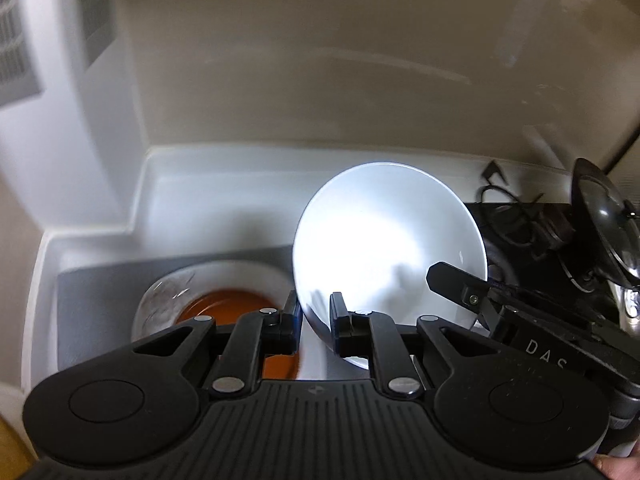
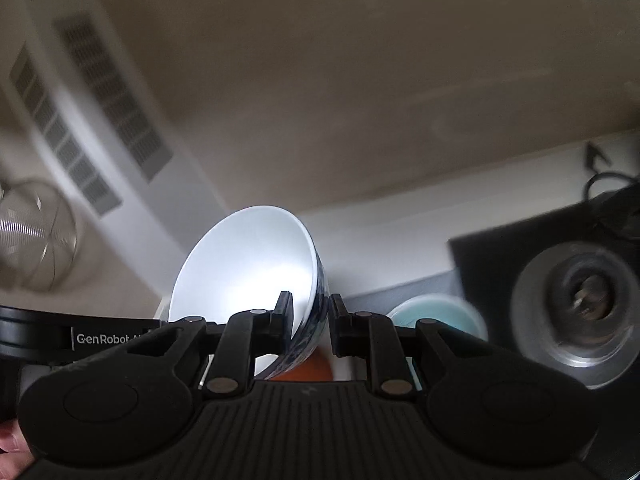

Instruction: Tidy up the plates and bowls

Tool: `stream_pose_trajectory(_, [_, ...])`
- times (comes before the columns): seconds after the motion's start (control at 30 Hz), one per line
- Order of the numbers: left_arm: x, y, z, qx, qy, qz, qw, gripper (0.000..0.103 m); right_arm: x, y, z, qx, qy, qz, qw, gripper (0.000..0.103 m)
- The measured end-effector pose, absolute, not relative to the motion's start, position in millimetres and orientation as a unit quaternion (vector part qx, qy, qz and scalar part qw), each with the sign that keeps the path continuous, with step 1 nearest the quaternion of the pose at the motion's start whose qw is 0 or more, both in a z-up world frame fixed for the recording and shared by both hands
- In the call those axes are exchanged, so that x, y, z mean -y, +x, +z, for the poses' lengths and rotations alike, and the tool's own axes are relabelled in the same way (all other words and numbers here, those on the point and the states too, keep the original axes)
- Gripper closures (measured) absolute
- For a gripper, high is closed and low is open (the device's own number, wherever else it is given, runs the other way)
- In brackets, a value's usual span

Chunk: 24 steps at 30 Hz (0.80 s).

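Gripping one white bowl (image 1: pixel 384 240) by both rims, left gripper (image 1: pixel 315 320), right gripper (image 2: pixel 310 320) clamped

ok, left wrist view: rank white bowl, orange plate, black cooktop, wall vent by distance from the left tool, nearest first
1. white bowl: rim pinched in the left tool.
2. orange plate: just below, to the left.
3. black cooktop: behind the bowl, on the right.
4. wall vent: upper left, farthest.

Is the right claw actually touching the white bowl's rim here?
Touching. In the right wrist view the right claw pinches the white bowl at its rim, one finger inside, one against the patterned outside, no gap visible.
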<state>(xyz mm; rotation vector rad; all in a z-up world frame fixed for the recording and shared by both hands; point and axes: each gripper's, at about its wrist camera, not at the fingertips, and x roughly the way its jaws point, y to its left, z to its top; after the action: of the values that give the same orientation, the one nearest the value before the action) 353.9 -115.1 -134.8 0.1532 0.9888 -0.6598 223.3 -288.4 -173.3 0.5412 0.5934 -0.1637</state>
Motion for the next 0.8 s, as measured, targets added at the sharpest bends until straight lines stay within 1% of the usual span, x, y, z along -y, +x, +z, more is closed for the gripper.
stream_pose_trajectory(0.13, [146,351,-121,-0.451,0.085,-0.321,0.828,0.088,315,216,-160,-0.268,0.262,-0.097,0.922,0.083])
stream_pose_trajectory(0.3, [180,353,-128,-0.481,0.102,-0.322,0.809,0.088,344,211,-163,-0.260,0.267,-0.115,0.921,0.083])
stream_pose_trajectory(0.43, [195,362,-151,-0.493,0.103,-0.322,0.802,0.088,363,212,-190,-0.278,0.285,-0.115,0.910,0.083])
stream_pose_trajectory(0.6, [206,378,-199,-0.544,0.105,-0.303,0.776,0.087,372,219,-233,-0.298,0.293,-0.106,0.902,0.082])
stream_pose_trajectory(0.8, [214,396,-241,-0.584,0.118,-0.278,0.753,0.085,371,232,-272,-0.331,0.301,-0.116,0.887,0.082])
